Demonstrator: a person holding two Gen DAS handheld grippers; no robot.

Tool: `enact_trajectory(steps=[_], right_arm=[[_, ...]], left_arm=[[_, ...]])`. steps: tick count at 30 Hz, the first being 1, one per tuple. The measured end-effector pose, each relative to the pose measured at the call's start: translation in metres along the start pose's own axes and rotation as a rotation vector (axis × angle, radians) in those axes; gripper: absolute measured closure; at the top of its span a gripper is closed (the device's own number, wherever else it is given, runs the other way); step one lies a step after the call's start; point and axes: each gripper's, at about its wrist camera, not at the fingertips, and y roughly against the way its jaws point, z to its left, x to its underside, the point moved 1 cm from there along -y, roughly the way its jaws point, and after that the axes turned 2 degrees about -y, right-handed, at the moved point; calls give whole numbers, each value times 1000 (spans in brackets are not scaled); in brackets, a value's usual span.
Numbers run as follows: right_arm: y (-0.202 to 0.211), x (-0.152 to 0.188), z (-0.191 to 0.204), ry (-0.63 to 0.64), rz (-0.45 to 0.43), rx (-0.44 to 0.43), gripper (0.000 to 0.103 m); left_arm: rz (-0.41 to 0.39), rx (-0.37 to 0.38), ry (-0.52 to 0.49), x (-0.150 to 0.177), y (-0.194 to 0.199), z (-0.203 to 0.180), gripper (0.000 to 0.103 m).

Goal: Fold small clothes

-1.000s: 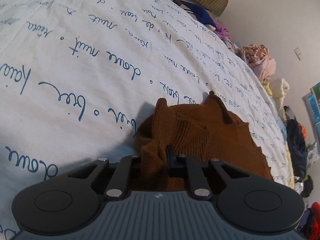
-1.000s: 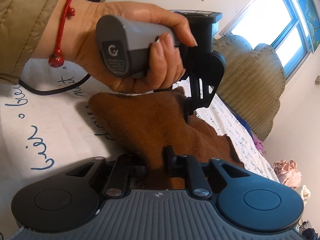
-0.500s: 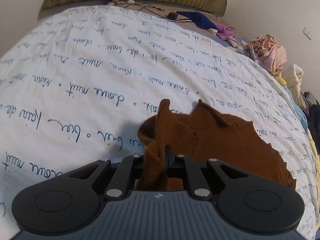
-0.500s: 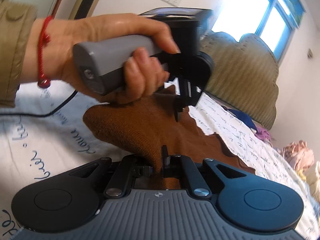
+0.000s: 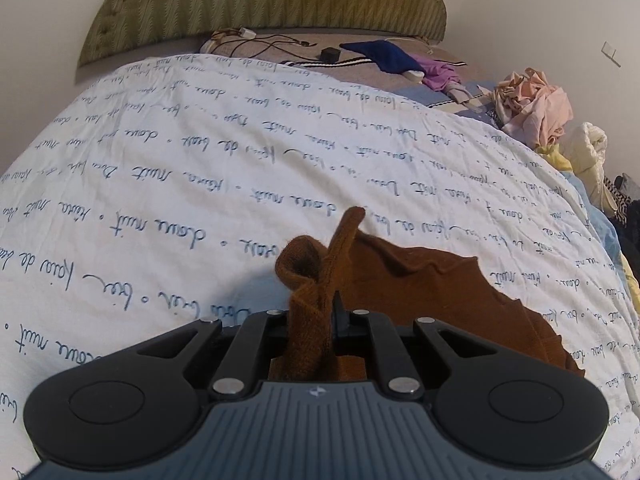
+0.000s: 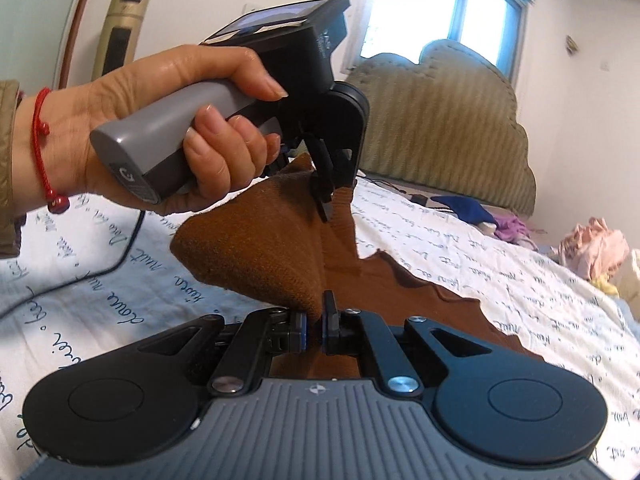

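The brown knit garment hangs partly lifted above the white printed bedsheet, with its far portion still lying on the sheet toward 2 o'clock in the left wrist view. The left gripper has its fingers closed narrow on a bunched, rolled edge of the knit, which stands up between them toward 12 o'clock. The right gripper pinches a second point on the same raised edge, fingers nearly together with cloth between them. The held edge runs from the right gripper up toward 12 o'clock, where the left gripper clamps it (held by the person's left hand). The two hold points are near each other and roughly level. The next move likely carries this edge over the grounded portion. A pile of other clothes lies well apart at the bed's far side.
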Motion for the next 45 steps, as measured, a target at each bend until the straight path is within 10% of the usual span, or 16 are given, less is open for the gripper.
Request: enact_trajectory(steps=[36,45], right_arm=[[41,54,-114,-393,6,48,97],[26,80,-143,-527,126,-60,92]], left_arm=[[13,-46,-224,8,-30,-148,93],[36,-48,-269,17,-46,-174,93]])
